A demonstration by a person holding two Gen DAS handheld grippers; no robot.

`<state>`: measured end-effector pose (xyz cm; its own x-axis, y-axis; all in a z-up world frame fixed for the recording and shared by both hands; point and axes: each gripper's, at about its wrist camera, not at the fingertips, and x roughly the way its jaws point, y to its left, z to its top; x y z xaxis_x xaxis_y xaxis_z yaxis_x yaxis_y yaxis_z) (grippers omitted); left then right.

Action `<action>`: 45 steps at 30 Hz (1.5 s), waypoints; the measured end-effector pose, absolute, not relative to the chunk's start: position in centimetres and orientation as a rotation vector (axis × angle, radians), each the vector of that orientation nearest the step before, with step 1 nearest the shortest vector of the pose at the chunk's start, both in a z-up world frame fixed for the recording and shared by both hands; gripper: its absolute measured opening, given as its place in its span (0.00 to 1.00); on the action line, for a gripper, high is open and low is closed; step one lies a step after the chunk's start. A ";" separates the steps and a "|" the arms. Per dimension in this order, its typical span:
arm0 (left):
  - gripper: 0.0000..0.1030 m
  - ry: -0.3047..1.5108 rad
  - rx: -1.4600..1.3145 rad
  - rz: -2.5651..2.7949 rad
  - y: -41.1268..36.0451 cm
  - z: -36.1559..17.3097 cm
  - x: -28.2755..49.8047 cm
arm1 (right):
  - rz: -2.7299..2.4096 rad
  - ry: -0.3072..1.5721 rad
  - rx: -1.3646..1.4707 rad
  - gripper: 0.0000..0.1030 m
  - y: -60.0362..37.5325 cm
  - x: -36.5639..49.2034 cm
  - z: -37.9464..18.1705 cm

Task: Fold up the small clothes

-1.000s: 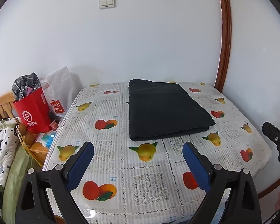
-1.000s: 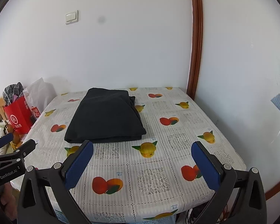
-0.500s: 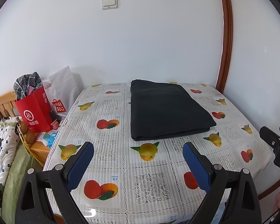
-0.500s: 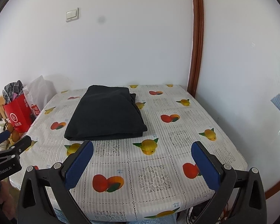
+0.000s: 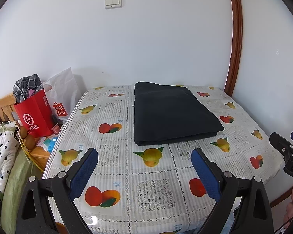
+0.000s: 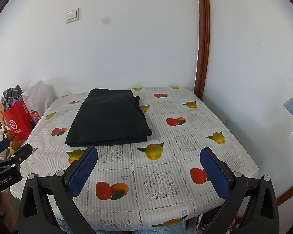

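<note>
A dark garment [image 5: 171, 113] [image 6: 109, 119] lies folded into a neat rectangle on the far half of the table [image 5: 158, 185] [image 6: 187, 142], which wears a fruit-print cloth. My left gripper [image 5: 144, 165] hovers open above the near edge, well short of the garment, nothing between its blue pads. My right gripper [image 6: 148, 165] is likewise open and empty near the front edge. Each gripper shows at the side of the other's view: the right one [image 5: 287, 148], the left one [image 6: 7, 156].
White walls close the table at the back and right, with a brown wooden trim [image 5: 234, 39] in the corner. Left of the table a wooden stand holds a red bag [image 5: 33, 117], a white bag [image 5: 62, 93] and small items. A patterned quilt [image 5: 0, 156] lies nearer left.
Both grippers have drawn back and slightly up from the table, so the garment looks a little farther off. The garment has not moved; both stay open.
</note>
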<state>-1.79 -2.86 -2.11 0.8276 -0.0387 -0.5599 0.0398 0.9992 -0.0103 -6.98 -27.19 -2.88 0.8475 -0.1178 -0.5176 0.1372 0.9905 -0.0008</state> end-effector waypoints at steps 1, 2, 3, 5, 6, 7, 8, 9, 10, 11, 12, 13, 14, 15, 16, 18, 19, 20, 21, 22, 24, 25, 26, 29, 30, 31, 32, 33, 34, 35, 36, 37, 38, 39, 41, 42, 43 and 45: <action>0.94 0.595 0.004 -0.042 -2.9 -2.1 -1.8 | -0.134 0.544 0.036 1.00 -27.2 -7.0 -2.9; 0.94 0.596 0.005 -0.042 -3.0 -2.1 -1.8 | -0.135 0.543 0.035 1.00 -27.3 -7.0 -2.9; 0.94 0.596 0.006 -0.042 -3.0 -2.1 -1.8 | -0.137 0.542 0.035 1.00 -27.3 -7.0 -2.9; 0.94 0.597 0.005 -0.042 -3.0 -2.1 -1.8 | -0.135 0.543 0.034 1.00 -27.3 -7.0 -2.9; 0.94 0.596 0.006 -0.041 -3.1 -2.1 -1.8 | -0.136 0.542 0.033 1.00 -27.3 -7.0 -2.9; 0.94 0.596 0.005 -0.040 -3.1 -2.1 -1.8 | -0.137 0.541 0.031 1.00 -27.2 -7.1 -2.9; 0.94 0.596 0.005 -0.040 -3.1 -2.1 -1.8 | -0.138 0.540 0.029 1.00 -27.2 -7.1 -2.9; 0.94 0.596 0.004 -0.041 -3.1 -2.1 -1.8 | -0.138 0.540 0.028 1.00 -27.2 -7.1 -2.9; 0.94 0.597 0.004 -0.040 -3.0 -2.1 -1.8 | -0.137 0.540 0.028 1.00 -27.3 -7.1 -2.9; 0.94 0.596 0.004 -0.040 -3.0 -2.1 -1.8 | -0.137 0.540 0.028 1.00 -27.2 -7.1 -2.9; 0.94 0.596 0.005 -0.040 -3.0 -2.1 -1.8 | -0.138 0.540 0.028 1.00 -27.2 -7.1 -2.9; 0.94 0.596 0.004 -0.040 -3.0 -2.2 -1.9 | -0.138 0.539 0.028 1.00 -27.2 -7.1 -2.9; 0.94 0.597 0.005 -0.042 -2.9 -2.1 -1.8 | -0.138 0.539 0.028 1.00 -27.2 -7.1 -2.9; 0.94 0.597 0.003 -0.041 -2.9 -2.1 -1.8 | -0.138 0.539 0.028 1.00 -27.2 -7.1 -2.9; 0.94 0.597 0.004 -0.042 -2.9 -2.1 -1.8 | -0.138 0.539 0.028 1.00 -27.3 -7.1 -2.9; 0.94 0.597 0.002 -0.038 -2.9 -2.2 -1.8 | -0.138 0.537 0.030 1.00 -27.3 -7.1 -2.9; 0.94 0.596 0.001 -0.034 -2.9 -2.2 -1.8 | -0.137 0.537 0.031 1.00 -27.3 -7.1 -2.9; 0.94 0.596 0.001 -0.030 -2.9 -2.2 -1.9 | -0.137 0.537 0.031 1.00 -27.3 -7.1 -2.9; 0.94 0.597 0.000 -0.028 -2.9 -2.2 -1.8 | -0.139 0.537 0.031 1.00 -27.3 -7.1 -2.9; 0.94 0.597 -0.003 -0.028 -2.9 -2.2 -1.8 | -0.139 0.536 0.030 1.00 -27.3 -7.1 -2.9; 0.94 0.597 -0.006 -0.028 -2.8 -2.2 -1.8 | -0.138 0.536 0.029 1.00 -27.3 -7.2 -2.9; 0.94 0.597 -0.006 -0.029 -2.8 -2.2 -1.8 | -0.137 0.536 0.028 1.00 -27.3 -7.2 -2.9; 0.94 0.597 -0.005 -0.029 -2.7 -2.2 -1.8 | -0.138 0.536 0.027 1.00 -27.3 -7.1 -2.9; 0.94 0.597 -0.005 -0.029 -2.7 -2.2 -1.8 | -0.136 0.535 0.026 1.00 -27.3 -7.1 -2.9; 0.94 0.597 -0.005 -0.029 -2.7 -2.2 -1.8 | -0.138 0.535 0.026 1.00 -27.3 -7.1 -2.8; 0.94 0.597 -0.005 -0.029 -2.7 -2.2 -1.8 | -0.137 0.535 0.025 1.00 -27.3 -7.1 -2.8; 0.94 0.597 -0.006 -0.029 -2.7 -2.2 -1.8 | -0.136 0.535 0.025 1.00 -27.3 -7.1 -2.8; 0.94 0.598 -0.006 -0.029 -2.7 -2.2 -1.8 | -0.136 0.535 0.025 1.00 -27.3 -7.1 -2.8; 0.94 0.598 -0.006 -0.029 -2.7 -2.2 -1.8 | -0.138 0.536 0.025 1.00 -27.3 -7.1 -2.8; 0.94 0.597 -0.005 -0.030 -2.7 -2.2 -1.8 | -0.138 0.535 0.024 1.00 -27.2 -7.2 -2.8; 0.94 0.597 -0.005 -0.030 -2.7 -2.2 -1.8 | -0.138 0.534 0.024 1.00 -27.2 -7.2 -2.8; 0.94 0.598 -0.005 -0.030 -2.7 -2.2 -1.8 | -0.137 0.534 0.024 1.00 -27.2 -7.2 -2.8; 0.94 0.598 -0.005 -0.030 -2.6 -2.2 -1.8 | -0.136 0.533 0.023 1.00 -27.2 -7.2 -2.7; 0.94 0.598 -0.005 -0.031 -2.6 -2.2 -1.8 | -0.136 0.533 0.022 1.00 -27.2 -7.2 -2.7; 0.94 0.600 -0.007 -0.032 -2.6 -2.2 -1.8 | -0.138 0.533 0.021 1.00 -27.1 -7.2 -2.7; 0.94 0.602 -0.011 -0.031 -2.6 -2.1 -1.7 | -0.137 0.533 0.021 1.00 -27.2 -7.1 -2.7; 0.94 0.601 -0.013 -0.033 -2.7 -2.1 -1.7 | -0.137 0.534 0.020 1.00 -27.2 -7.1 -2.7; 0.94 0.600 -0.013 -0.032 -2.8 -2.0 -1.7 | -0.136 0.532 0.019 1.00 -27.2 -7.1 -2.7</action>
<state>-1.71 -2.78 -2.03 0.8247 -0.0342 -0.5645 0.0266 0.9994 -0.0216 -7.14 -27.21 -2.67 0.8528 -0.1247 -0.5071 0.1346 0.9908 -0.0173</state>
